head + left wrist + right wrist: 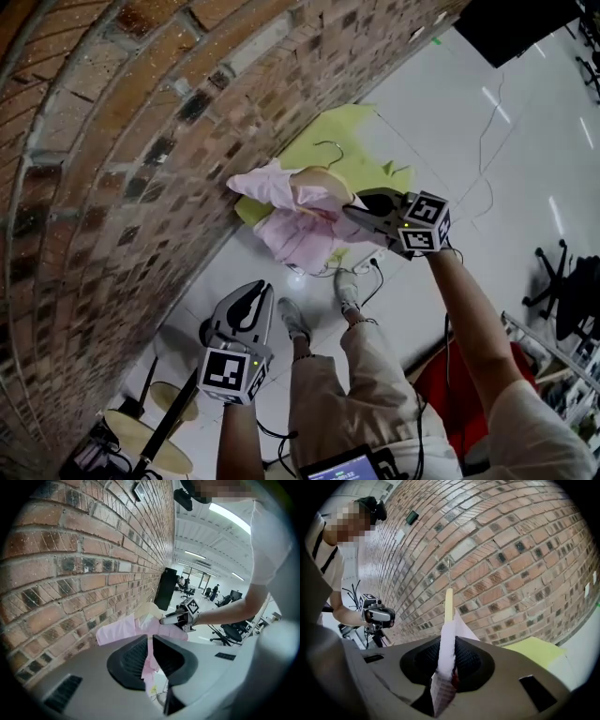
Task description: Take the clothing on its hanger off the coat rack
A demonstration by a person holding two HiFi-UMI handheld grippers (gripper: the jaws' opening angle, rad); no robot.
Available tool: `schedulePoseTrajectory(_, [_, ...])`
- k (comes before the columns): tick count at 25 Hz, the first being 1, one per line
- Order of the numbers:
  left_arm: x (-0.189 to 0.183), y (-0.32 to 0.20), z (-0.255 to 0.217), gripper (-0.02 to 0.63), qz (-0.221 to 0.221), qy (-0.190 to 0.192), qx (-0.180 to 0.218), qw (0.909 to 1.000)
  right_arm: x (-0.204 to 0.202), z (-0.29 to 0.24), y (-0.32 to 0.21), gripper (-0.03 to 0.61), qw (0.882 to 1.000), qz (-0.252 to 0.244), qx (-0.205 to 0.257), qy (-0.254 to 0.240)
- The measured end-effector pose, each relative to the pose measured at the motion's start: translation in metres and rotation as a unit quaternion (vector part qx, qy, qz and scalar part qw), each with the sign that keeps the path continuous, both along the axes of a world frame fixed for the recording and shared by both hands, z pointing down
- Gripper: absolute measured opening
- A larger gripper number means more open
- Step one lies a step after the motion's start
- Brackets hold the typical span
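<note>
Pink shirt (300,234) on hanger (323,178) is in air by brick wall (112,141), cloth pinched in right hand-held gripper (361,208). Left hand-held gripper (246,302) is nearly pressed together, empty. Prob. light, floppy, slippy; safer grip is the stiff hanger.

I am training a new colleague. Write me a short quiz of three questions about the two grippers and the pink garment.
1. True or false: the left gripper holds the pink cloth garment.
2. What does the right gripper clamp? A) the pink garment on its pale wooden hanger B) a black cable C) nothing
3. What colour is the flat sheet on the floor by the brick wall?
Key: 1 false; 2 A; 3 yellow-green.
</note>
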State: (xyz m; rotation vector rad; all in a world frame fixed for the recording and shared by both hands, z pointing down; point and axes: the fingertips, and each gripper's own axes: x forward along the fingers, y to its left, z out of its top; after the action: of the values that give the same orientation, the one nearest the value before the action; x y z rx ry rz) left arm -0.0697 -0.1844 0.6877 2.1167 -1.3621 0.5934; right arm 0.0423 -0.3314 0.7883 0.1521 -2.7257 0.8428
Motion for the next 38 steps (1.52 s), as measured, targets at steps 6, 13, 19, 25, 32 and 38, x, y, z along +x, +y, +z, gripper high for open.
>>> schedulePoseTrajectory(6, [-0.001,0.005,0.026,0.041,0.003,0.008,-0.016,0.9998,-0.017,0.05,0.0,0.045,0.999,-0.006,-0.054,0.002])
schedulePoseTrajectory(13, [-0.006,0.013,0.062,0.041,0.0,0.019,-0.041,0.999,-0.038,0.104,0.0,0.044,0.995,-0.025,-0.096,0.0])
schedulePoseTrajectory(19, [-0.014,0.013,0.092,0.041,0.0,0.025,-0.048,0.9985,-0.046,0.158,-0.003,0.044,0.99,-0.017,-0.141,0.007])
schedulePoseTrajectory(25, [-0.019,0.015,0.121,0.041,0.006,0.024,-0.062,0.9978,-0.054,0.206,-0.005,0.044,0.988,-0.014,-0.152,0.024])
schedulePoseTrajectory(32, [-0.024,0.013,0.149,0.041,0.007,0.025,-0.072,0.997,-0.064,0.25,-0.002,0.044,0.984,-0.028,-0.171,0.033])
schedulePoseTrajectory(38, [-0.026,0.01,0.177,0.041,0.009,0.027,-0.08,0.9964,-0.079,0.289,-0.006,0.044,0.977,-0.022,-0.209,0.023])
